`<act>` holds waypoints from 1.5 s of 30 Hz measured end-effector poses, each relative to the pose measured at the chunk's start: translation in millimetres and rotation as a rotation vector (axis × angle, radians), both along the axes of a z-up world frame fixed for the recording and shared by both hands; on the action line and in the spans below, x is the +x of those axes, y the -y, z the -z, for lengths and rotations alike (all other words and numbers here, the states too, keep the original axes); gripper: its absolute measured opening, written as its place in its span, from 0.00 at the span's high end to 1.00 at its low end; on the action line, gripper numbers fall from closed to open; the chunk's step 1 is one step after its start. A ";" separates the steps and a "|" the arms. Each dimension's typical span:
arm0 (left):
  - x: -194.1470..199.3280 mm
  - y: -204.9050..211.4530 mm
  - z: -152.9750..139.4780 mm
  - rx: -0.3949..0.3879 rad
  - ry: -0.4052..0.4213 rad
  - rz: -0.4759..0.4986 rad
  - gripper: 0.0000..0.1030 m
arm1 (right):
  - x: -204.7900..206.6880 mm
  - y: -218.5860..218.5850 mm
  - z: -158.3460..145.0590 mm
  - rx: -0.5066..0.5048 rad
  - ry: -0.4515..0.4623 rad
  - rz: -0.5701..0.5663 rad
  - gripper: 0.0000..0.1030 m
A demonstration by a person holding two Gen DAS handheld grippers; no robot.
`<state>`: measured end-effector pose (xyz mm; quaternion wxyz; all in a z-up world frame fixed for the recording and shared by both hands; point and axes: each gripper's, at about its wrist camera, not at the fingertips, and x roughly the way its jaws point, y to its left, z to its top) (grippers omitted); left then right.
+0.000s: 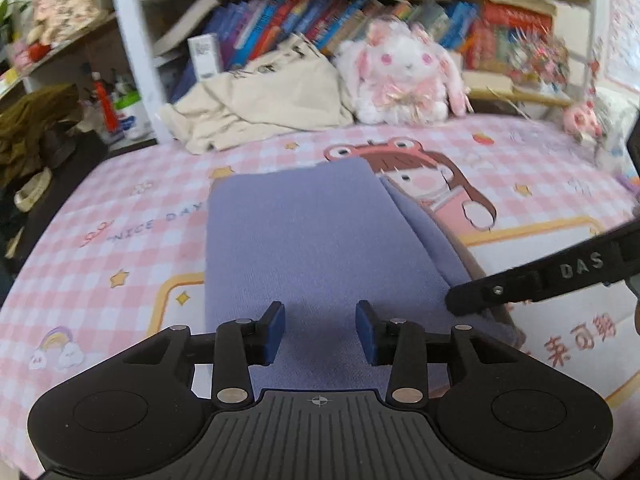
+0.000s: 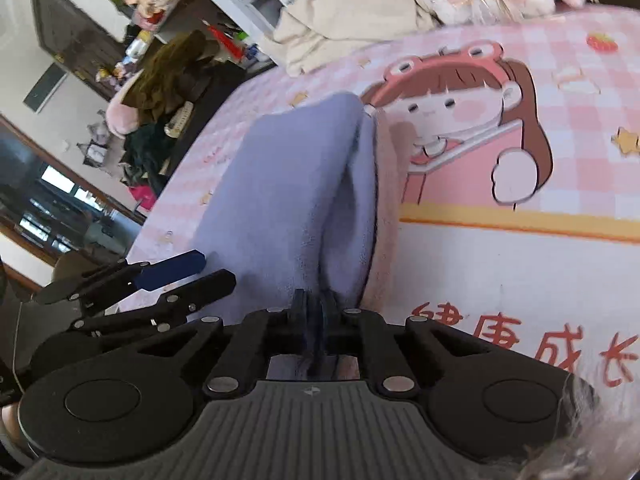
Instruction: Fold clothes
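A lavender garment [image 1: 304, 240] lies folded into a long strip on the pink checked bedsheet [image 1: 140, 232]. My left gripper [image 1: 320, 332] is open, its blue pads [image 1: 276, 330] hovering over the garment's near end, holding nothing. My right gripper [image 1: 472, 300] comes in from the right and meets the garment's right edge. In the right wrist view my right gripper [image 2: 314, 312] is shut on a raised fold of the lavender garment [image 2: 288, 184]. The left gripper [image 2: 168, 276] shows at the left there, open, beside the cloth.
A beige garment [image 1: 260, 100] lies crumpled at the bed's far side next to a white and pink plush rabbit [image 1: 404, 76]. A bookshelf [image 1: 320, 20] stands behind. Dark clothes [image 2: 160, 92] pile off the bed's left edge.
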<state>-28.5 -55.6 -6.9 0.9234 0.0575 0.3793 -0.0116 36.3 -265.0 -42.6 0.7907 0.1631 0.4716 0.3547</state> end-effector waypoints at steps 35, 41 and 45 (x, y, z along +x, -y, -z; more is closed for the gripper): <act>37.2 -149.3 52.3 -0.777 -0.200 -0.234 0.23 | 33.8 -25.3 19.6 0.041 -0.249 0.243 0.31; 51.5 -141.3 51.2 -0.769 -0.198 -0.158 0.53 | 26.0 -48.9 9.5 -0.079 -0.136 0.262 0.60; 47.6 -110.6 29.2 -0.549 -0.137 -0.044 0.59 | -4.4 -71.7 -14.9 -0.215 0.105 0.222 0.72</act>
